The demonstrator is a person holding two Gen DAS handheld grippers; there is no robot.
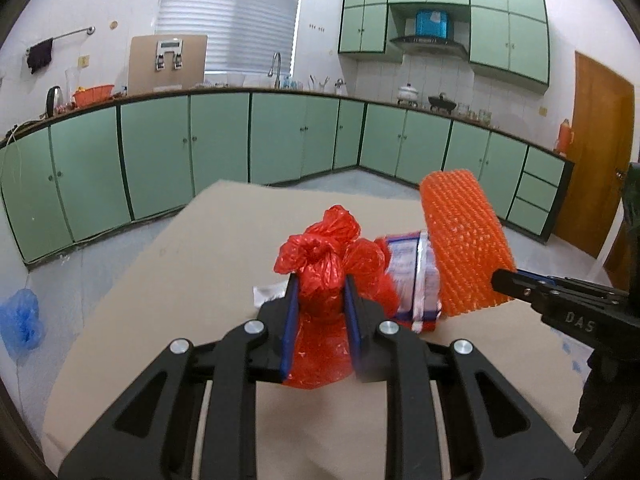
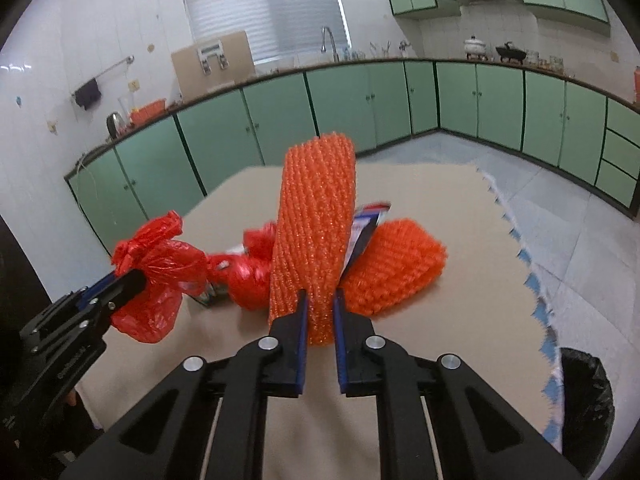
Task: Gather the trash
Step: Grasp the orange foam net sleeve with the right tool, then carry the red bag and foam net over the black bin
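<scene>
My left gripper [image 1: 320,288] is shut on the neck of a knotted red plastic bag [image 1: 320,256], held just above the tan table [image 1: 180,264]. In the right wrist view the red bag [image 2: 160,264] hangs from the left gripper [image 2: 132,280] at the left. My right gripper [image 2: 320,300] is shut on the lower end of an orange foam net sleeve [image 2: 316,220] that stands upright; the same sleeve [image 1: 464,240] shows in the left wrist view beside the right gripper [image 1: 500,280]. A printed blue-and-white wrapper [image 1: 412,276] lies between bag and sleeve.
A second orange foam net [image 2: 396,268] lies on the table [image 2: 440,200] behind the held one. A white paper scrap [image 1: 268,294] sits by the left fingers. A black-lined bin [image 2: 584,400] stands off the table's right edge. A blue bag [image 1: 22,320] lies on the floor.
</scene>
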